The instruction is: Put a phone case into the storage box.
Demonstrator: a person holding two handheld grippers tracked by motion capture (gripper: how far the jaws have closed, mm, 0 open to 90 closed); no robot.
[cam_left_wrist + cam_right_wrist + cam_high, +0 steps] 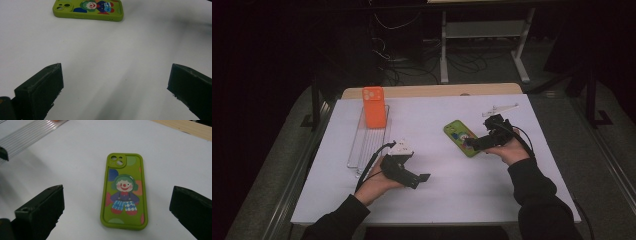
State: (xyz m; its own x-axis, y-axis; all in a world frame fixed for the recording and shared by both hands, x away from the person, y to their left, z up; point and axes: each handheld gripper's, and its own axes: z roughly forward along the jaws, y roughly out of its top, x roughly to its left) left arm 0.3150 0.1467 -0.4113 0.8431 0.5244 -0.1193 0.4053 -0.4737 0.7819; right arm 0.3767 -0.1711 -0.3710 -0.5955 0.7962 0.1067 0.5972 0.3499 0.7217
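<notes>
The green phone case (124,191) is lying flat on the white worktop (437,190), printed back up, directly ahead of your right claw (116,212) and between its two spread jaws, touching neither. In the high view your right claw (477,142) is covering the case's near end, so the lower part of the green phone case (458,134) is hidden there. From your left claw (115,87) the case is sitting well ahead, and the top edge is cutting off the green phone case (88,10) along its far side. Your left claw (419,177) is hanging released too, jaws wide, with bare worktop between them.

Counting outward: you are working with two cases, one green and one orange phone case (374,106), the second standing upright at the far end of one clear ribbed tray (368,145), beyond your left claw. One small white piece (501,109) is lying beyond your right claw; its shape is too small to make out.
</notes>
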